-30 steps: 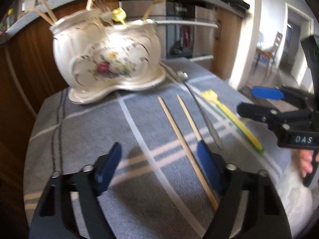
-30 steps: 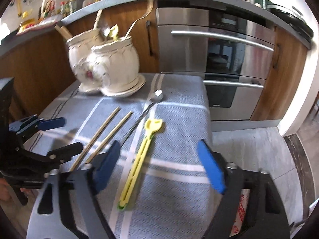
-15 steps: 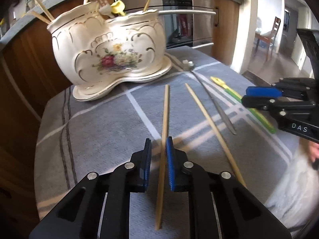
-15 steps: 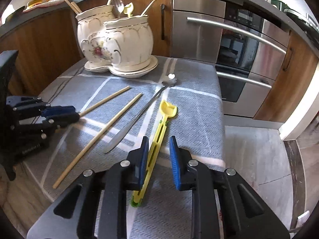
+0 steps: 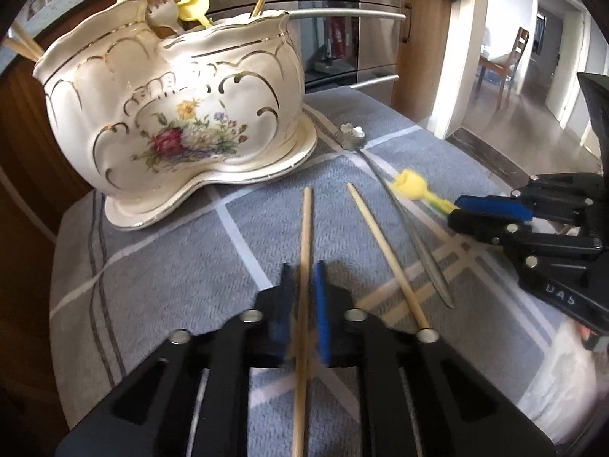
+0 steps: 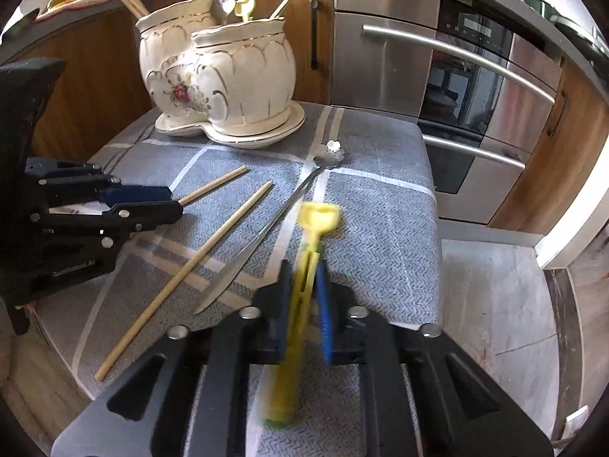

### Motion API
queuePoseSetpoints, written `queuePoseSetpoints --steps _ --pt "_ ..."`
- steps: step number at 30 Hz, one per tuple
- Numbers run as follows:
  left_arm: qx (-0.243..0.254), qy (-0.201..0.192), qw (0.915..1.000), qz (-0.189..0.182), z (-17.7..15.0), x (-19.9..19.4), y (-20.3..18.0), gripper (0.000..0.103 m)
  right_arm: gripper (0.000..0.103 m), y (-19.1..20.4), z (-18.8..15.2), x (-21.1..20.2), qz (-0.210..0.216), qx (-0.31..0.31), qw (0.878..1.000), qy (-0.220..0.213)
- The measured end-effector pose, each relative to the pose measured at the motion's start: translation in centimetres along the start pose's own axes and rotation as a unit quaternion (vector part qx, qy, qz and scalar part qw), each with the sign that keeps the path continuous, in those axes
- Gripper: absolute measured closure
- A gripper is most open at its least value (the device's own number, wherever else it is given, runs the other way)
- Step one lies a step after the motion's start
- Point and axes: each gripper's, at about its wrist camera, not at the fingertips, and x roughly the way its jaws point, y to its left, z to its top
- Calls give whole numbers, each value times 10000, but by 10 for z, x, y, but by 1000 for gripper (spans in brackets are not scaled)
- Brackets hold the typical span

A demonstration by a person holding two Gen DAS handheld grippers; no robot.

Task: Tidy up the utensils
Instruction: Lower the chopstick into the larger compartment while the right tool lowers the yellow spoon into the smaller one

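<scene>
The step in hand is the pick-up: both tools have just taken a utensil off the grey striped cloth (image 5: 160, 274). The left gripper (image 5: 303, 306) is clamped narrow on a wooden chopstick (image 5: 306, 228) that runs out toward twelve o'clock from its blue pads. The right gripper (image 6: 302, 301) has its jaws closing onto a yellow plastic utensil (image 6: 310, 243), whose head points to twelve o'clock. Lying loose are a second chopstick (image 6: 201, 259) and a long metal spoon (image 6: 266, 236), side by side between the two held pieces. The flowered ceramic holder (image 5: 171, 114) stands at about eleven o'clock in both views, with forks and other pieces in it. Next, I judge, each piece must be lifted clear, tipped upright and lowered into the holder's mouth without knocking what stands there
</scene>
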Motion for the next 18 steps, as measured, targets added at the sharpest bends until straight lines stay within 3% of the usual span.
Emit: queuePoseSetpoints --steps 10,18 --pt "-97 -506 9984 -219 -16 -31 11 98 94 -6 6 -27 247 366 9960 -773" --pt "-253 -1551 9874 -175 -13 -90 27 98 94 -2 30 -63 412 558 9802 -1855"
